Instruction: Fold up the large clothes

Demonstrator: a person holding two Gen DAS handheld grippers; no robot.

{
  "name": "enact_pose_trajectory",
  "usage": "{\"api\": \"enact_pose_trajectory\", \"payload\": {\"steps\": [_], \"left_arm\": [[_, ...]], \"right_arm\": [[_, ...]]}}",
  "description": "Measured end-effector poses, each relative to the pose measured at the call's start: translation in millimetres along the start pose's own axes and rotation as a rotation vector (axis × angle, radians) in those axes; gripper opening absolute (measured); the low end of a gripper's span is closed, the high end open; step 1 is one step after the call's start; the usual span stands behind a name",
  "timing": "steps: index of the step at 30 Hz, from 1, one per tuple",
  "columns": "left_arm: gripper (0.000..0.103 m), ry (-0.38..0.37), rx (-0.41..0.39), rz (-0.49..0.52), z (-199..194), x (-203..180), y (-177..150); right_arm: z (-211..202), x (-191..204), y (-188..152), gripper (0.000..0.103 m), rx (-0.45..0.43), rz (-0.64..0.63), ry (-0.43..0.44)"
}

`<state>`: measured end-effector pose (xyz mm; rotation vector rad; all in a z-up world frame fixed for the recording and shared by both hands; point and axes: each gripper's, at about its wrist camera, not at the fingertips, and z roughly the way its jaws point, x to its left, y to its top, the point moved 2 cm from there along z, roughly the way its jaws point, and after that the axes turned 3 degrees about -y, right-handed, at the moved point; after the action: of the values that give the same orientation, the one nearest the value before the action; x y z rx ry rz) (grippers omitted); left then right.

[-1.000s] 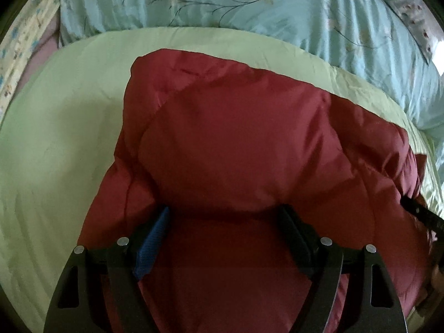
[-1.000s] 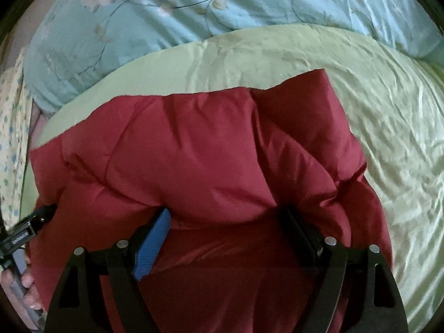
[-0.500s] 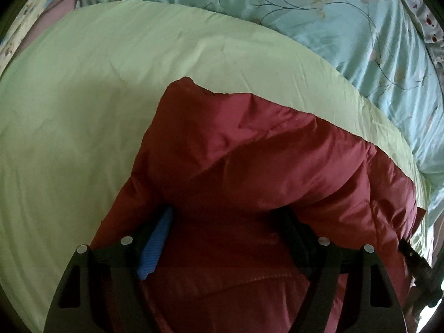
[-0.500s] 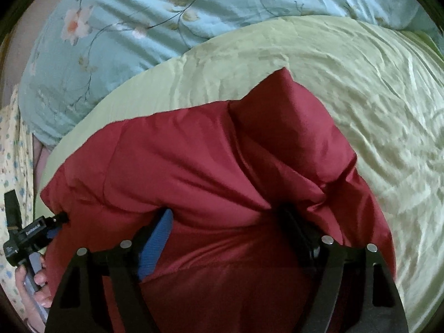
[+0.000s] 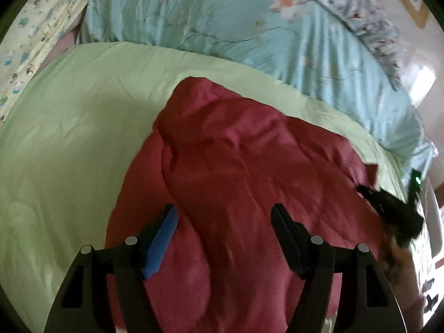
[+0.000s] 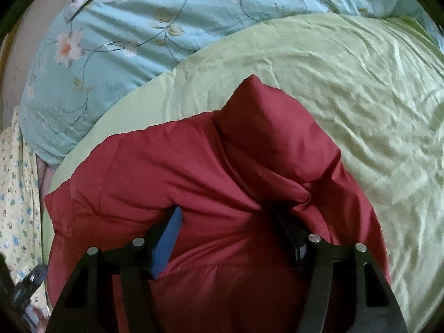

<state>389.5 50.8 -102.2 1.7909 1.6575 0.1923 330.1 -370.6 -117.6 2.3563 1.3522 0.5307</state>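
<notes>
Both jaws are closing. Your left gripper (image 5: 224, 209) is pulling clear of the red jacket (image 5: 249, 152), gripping nothing. Your right gripper (image 6: 226, 215) is probably clamping its fold, at the green quilt's (image 5: 69, 138) near edge.

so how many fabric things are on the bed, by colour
red jacket: 1
green sheet: 1
blue floral quilt: 1
yellow patterned cloth: 1
white floral cloth: 1
total: 5
</notes>
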Motion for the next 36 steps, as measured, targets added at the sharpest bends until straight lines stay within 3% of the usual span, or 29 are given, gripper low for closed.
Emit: {"api": "enact_pose_trajectory", "payload": {"steps": [7, 14, 18, 21, 28, 36], "left_arm": [[0.069, 0.003, -0.002, 0.079, -47.7, -19.6, -43.5], [0.069, 0.037, 0.041, 0.14, -62.9, -33.7, -74.0], [0.07, 0.086, 0.065, 0.178, -52.1, -39.0, -82.6], [0.073, 0.088, 0.088, 0.151, -42.1, -34.2, -83.1], [0.074, 0.13, 0.08, 0.159, -28.3, -33.6, -87.9], [0.076, 0.202, 0.102, 0.175, -20.3, -44.3, -90.6]], "right_arm": [[-50.9, 13.8, -17.7, 0.069, -0.046, -0.072, 0.055], [-105.3, 48.5, -76.4, 0.071, -0.057, -0.247, 0.102], [-108.3, 65.7, -106.9, 0.072, -0.042, -0.341, 0.092], [-96.4, 72.4, -119.6, 0.075, -0.036, -0.419, 0.007], [-69.9, 48.8, -113.2, 0.074, -0.036, -0.363, 0.013], [-75.1, 47.2, -122.2, 0.074, -0.057, -0.364, 0.024]]}}
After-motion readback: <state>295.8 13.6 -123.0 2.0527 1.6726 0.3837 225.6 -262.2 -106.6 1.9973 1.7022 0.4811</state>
